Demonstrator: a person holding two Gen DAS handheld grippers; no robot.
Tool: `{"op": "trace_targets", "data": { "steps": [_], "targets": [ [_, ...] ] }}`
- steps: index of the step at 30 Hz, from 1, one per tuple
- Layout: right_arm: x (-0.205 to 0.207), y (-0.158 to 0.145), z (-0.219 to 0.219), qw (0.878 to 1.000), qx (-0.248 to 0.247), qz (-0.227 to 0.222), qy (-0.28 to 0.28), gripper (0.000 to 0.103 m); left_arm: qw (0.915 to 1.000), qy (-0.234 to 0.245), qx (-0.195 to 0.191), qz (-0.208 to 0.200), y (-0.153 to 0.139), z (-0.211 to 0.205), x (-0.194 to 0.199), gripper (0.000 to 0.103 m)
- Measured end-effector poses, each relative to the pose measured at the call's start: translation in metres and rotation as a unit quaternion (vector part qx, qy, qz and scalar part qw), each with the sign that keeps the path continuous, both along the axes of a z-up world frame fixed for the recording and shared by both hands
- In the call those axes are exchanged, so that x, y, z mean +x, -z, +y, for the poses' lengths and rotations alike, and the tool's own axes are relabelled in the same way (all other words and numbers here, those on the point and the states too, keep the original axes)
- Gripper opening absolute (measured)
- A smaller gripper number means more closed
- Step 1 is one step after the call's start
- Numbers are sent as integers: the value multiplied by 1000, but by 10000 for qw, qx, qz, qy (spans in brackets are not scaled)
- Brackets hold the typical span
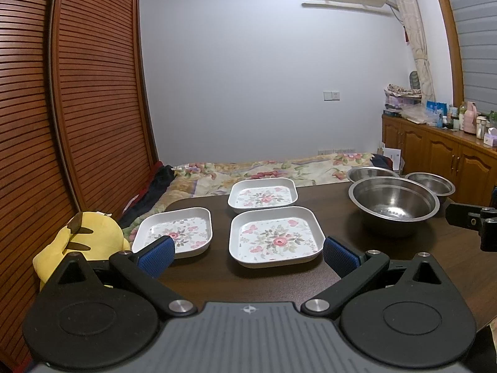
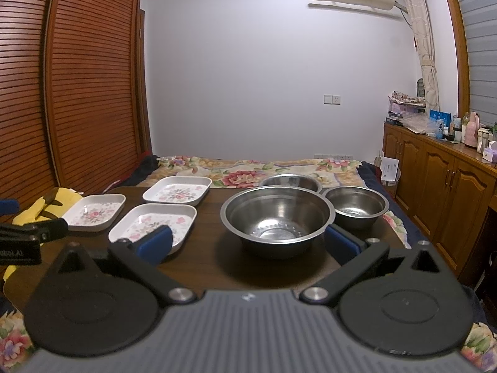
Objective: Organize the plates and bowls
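- I hold my left gripper (image 1: 247,253) low over the near edge of the dark table (image 1: 435,248), jaws spread wide and empty, lined up on the nearest floral plate (image 1: 276,237) so both pads can come in around its rim.
- The other two plates lie flat and unstacked: the left plate (image 1: 175,231) just beside the nearest one, the far plate (image 1: 262,194) behind it. They share one shape, so I judge they are meant to go into one pile.
- My right gripper (image 2: 248,241) is equally wide and carries nothing; it faces the large steel bowl (image 2: 276,217), which sits upright between my pads' line of approach.
- The medium bowl (image 2: 355,205) stands just right of it, and a third bowl (image 2: 290,181) is half hidden behind.
- The differing sizes suggest nesting the smaller ones into the large one.
- Nothing is stacked yet, so the sorting looks barely begun.
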State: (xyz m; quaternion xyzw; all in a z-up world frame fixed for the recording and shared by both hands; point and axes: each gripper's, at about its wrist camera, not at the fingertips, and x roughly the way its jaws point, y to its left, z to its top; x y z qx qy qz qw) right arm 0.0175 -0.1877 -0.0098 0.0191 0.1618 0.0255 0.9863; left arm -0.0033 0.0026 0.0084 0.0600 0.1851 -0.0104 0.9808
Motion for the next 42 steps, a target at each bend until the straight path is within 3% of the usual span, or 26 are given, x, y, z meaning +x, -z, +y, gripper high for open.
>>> {"op": "trace_targets", "data": {
  "steps": [32,42],
  "targets": [
    [0,1,0,10000,-1,31,-4,103,10000,3,12,8,0,-1,0,103],
    [3,9,3,9999,20,136,-23,103,9996,84,-30,268,12,0,8,103]
  ]
}}
